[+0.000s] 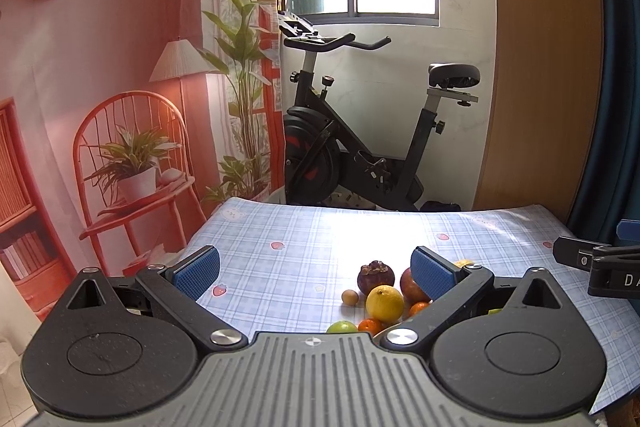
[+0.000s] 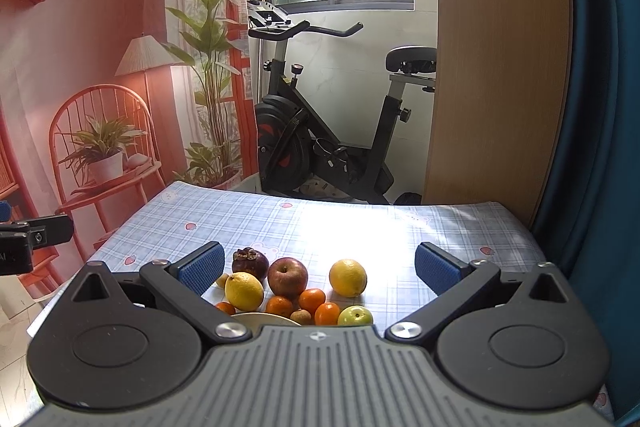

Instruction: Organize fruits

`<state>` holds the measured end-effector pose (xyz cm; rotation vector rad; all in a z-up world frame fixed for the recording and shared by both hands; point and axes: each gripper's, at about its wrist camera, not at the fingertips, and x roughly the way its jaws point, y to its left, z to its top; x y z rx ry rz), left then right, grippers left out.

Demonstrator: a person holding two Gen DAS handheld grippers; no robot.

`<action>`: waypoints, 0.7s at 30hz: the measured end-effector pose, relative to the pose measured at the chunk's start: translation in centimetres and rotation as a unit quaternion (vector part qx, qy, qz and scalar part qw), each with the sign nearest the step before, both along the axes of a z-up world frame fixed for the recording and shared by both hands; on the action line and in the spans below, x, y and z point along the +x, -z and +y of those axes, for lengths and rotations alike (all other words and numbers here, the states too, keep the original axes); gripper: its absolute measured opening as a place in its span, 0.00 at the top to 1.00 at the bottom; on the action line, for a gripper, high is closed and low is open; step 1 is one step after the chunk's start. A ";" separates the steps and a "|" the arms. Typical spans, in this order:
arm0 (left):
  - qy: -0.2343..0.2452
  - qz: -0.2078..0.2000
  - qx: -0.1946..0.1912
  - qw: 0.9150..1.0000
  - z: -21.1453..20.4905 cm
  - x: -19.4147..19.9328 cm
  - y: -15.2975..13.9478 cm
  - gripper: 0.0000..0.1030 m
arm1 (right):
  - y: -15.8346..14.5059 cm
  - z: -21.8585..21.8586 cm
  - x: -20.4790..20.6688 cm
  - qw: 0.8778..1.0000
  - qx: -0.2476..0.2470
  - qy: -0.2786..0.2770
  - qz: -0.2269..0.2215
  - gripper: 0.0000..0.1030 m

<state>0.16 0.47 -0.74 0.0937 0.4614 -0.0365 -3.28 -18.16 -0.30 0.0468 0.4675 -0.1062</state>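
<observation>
Fruit lies loose on the blue checked tablecloth (image 2: 360,227). In the right wrist view: a dark mangosteen (image 2: 250,261), a red apple (image 2: 287,276), two lemons (image 2: 244,291) (image 2: 347,277), several small oranges (image 2: 312,299), a green apple (image 2: 355,315), a small brown fruit (image 2: 300,315) and a white plate rim (image 2: 264,317). My right gripper (image 2: 318,269) is open and empty above them. My left gripper (image 1: 316,273) is open and empty, left of the pile; its view shows the mangosteen (image 1: 375,275), lemon (image 1: 385,303) and red apple (image 1: 412,287).
An exercise bike (image 2: 320,131) stands beyond the table's far edge. A wooden panel (image 2: 500,67) rises at back right, a printed room backdrop (image 2: 100,67) at left. The right gripper's body shows at the left view's right edge (image 1: 600,267).
</observation>
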 end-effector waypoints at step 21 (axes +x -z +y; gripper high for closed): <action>0.004 0.018 -0.021 1.000 1.8 8.9 3.9 0.20 | 6.6 -6.9 7.4 0.999 0.047 0.003 -0.024 0.00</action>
